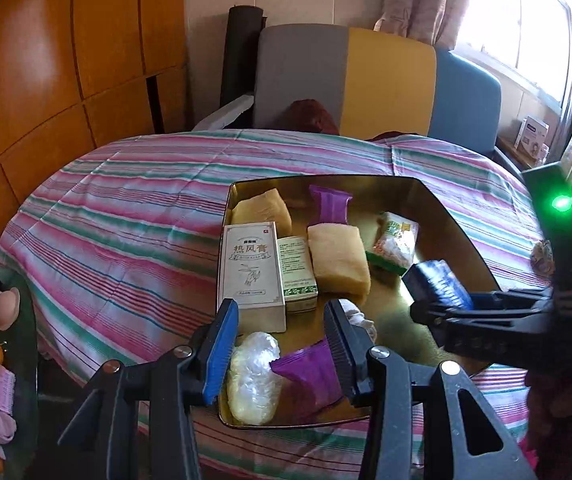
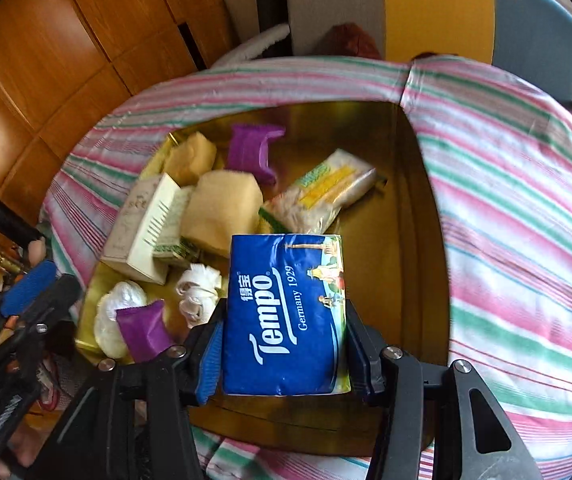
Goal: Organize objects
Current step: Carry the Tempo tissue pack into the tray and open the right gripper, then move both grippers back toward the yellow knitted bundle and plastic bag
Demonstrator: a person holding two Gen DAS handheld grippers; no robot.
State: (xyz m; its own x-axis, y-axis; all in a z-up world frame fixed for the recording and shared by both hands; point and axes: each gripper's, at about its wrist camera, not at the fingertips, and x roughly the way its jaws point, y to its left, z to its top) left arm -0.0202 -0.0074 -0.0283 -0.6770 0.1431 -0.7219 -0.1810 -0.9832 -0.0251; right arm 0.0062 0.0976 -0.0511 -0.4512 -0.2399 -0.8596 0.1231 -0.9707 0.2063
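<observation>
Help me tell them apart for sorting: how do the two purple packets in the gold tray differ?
The near purple packet lies at the tray's near edge between the left gripper fingers, beside a clear wrapped bundle; the far purple packet sits toward the back, free of either gripper. The near one lies flatter; the far one props up on a tan block. Both are the same purple wrapper in the gold tray.

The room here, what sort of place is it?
Probably a home living room: a sofa by a curtained window, wooden cabinets, and a table under a striped cloth.
</observation>
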